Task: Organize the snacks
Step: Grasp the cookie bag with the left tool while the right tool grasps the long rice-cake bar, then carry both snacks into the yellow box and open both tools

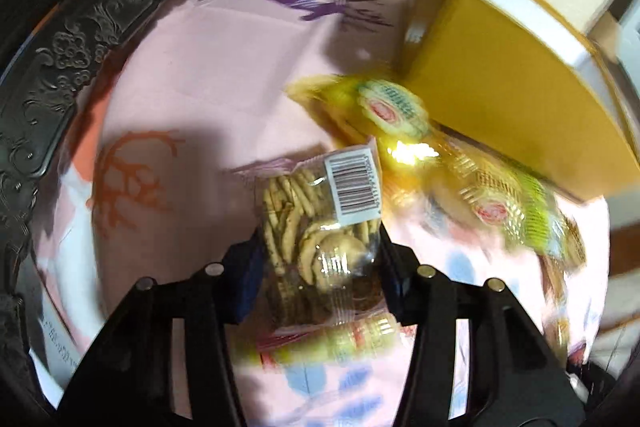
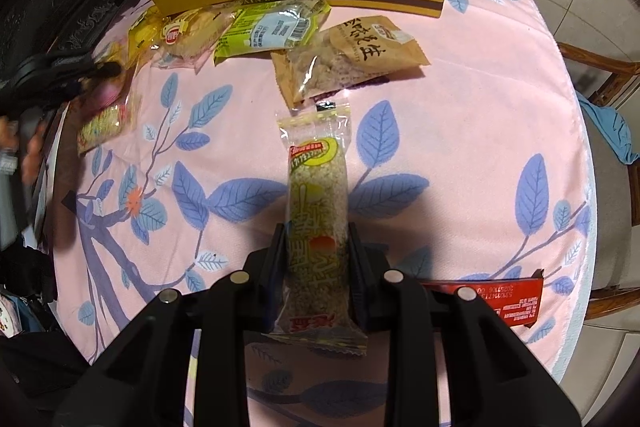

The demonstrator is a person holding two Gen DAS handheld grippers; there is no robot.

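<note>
**Both grippers carrying a snack over the pink cloth**

We see the left gripper (image 1: 320, 259) with its two fingers pressed against the sides of a clear biscuit bag (image 1: 320, 227), which bears a white barcode label at its far end. The bag sits between the pads and stands out forward from them, above the pink tablecloth (image 1: 200, 75). The left wrist view is smeared, so finer print on the wrappers is unreadable to us.

Just beyond the bag lie yellow-green cracker packets (image 1: 392, 111), and these rest against the foot of the yellow shoe box (image 1: 500, 67), which stands upright at the far right of that view. A dark carved cabinet (image 1: 60, 67) borders the cloth on the left.

In the right wrist view, the right gripper (image 2: 318, 255) clamps a long clear-wrapped rice bar (image 2: 316, 211) by its lower half; the bar points straight ahead, its sealed end well forward of the fingers.

Ahead of it on the leaf-patterned cloth lie a brown peanut packet (image 2: 348, 55), a green-and-white packet (image 2: 272, 27) and a yellow cracker packet (image 2: 180, 35), the last two touching the shoe box's lower edge. A red wrapper (image 2: 500, 299) lies near the right gripper, partly hidden behind it. A wooden chair (image 2: 608, 75) stands beyond the table's right edge.
</note>
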